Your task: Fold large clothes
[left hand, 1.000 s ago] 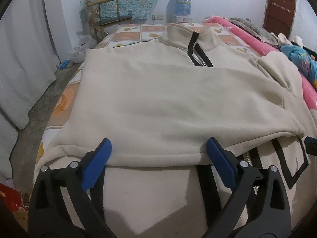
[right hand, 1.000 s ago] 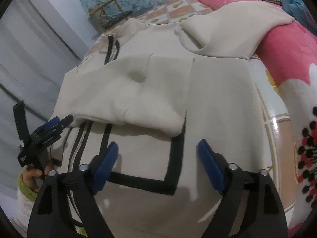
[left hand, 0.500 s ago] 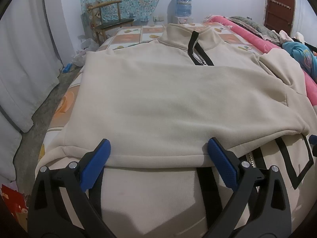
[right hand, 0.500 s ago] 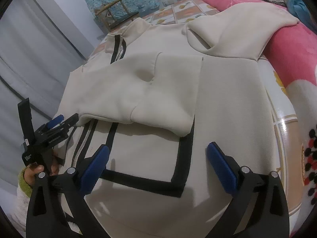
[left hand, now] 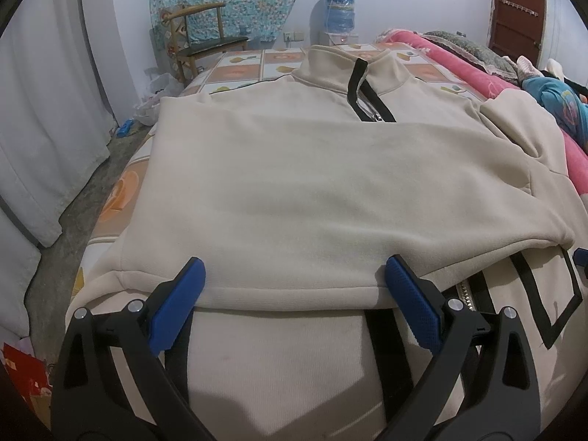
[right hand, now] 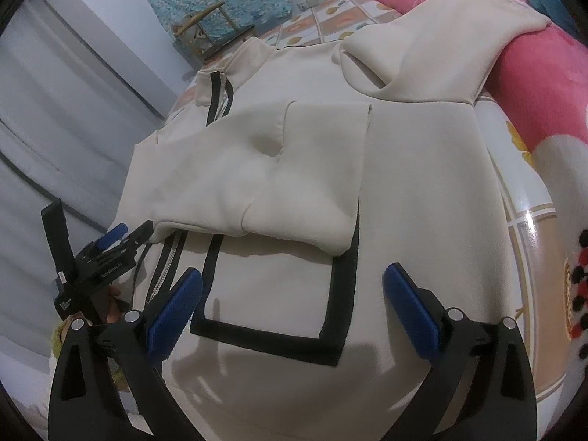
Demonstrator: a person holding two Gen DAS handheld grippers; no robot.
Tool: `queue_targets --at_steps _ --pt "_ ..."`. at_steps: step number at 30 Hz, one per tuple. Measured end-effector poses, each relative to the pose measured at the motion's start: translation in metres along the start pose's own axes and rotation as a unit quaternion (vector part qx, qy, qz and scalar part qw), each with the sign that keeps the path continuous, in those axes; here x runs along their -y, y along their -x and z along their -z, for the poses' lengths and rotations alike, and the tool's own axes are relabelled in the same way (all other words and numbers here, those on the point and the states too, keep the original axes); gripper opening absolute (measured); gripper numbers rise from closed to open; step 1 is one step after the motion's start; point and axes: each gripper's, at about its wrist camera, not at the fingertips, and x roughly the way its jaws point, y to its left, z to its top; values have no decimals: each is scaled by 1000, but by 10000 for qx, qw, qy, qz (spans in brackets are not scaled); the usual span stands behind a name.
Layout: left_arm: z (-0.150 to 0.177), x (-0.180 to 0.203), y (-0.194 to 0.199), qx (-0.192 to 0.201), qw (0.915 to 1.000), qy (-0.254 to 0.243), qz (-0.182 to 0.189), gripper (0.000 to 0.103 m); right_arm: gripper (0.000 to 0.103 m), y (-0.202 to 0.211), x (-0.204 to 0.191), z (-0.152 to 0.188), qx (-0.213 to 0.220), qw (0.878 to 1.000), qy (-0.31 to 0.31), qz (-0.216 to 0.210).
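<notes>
Left gripper (left hand: 294,301): we see its blue-padded jaws spread wide and holding nothing, poised over the near edge of the folded sleeve (left hand: 330,198). Right gripper (right hand: 292,305): likewise wide open and empty, above the black rectangular trim (right hand: 272,334) on the front of the cream zip-up sweatshirt (right hand: 422,202). Compared with one second earlier, both grippers have drawn back slightly from the garment, so that more of the sweatshirt and its collar (left hand: 352,66) enters each view; the cloth itself lies as before. The sweatshirt is spread flat on the bed (left hand: 239,70), front up, its left sleeve folded across the chest and its right sleeve (right hand: 441,47) draped toward the pink blanket (right hand: 544,84). In the right wrist view we also see the left gripper at the lower left, just beside the folded sleeve's cuff. Beyond the bed stand a wooden chair (left hand: 198,40) and a water dispenser (left hand: 340,11).
</notes>
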Motion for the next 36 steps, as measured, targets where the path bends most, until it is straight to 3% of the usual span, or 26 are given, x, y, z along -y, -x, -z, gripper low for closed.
queue_targets --at_steps 8,13,15,18,21,24,31,32,36 --pt "0 -1 -1 -20 10000 -5 72 95 96 1 4 -2 -49 9999 -51 -102" --pt "-2 -6 4 42 9998 26 202 95 96 5 14 -14 -402 9967 -464 -532" --pt "-3 -10 13 184 9995 78 235 95 95 19 15 -24 -204 9957 -457 -782" --pt "-4 -18 28 408 9988 170 210 95 92 30 13 -40 -150 9961 -308 -809" --pt "-4 -26 33 488 9978 330 289 95 82 24 15 -53 -313 9962 -354 -728" --pt "-3 -28 28 448 9979 350 296 94 74 14 23 -62 -346 9975 -515 -345" --pt "2 -32 14 258 9989 296 273 93 53 -11 41 -68 -402 9947 -942 -98" --pt "2 -33 11 219 9989 317 273 93 46 -15 44 -68 -412 9940 -1010 -94" --pt "1 -37 7 124 9990 363 236 93 37 -25 51 -70 -415 9893 -1312 -476"
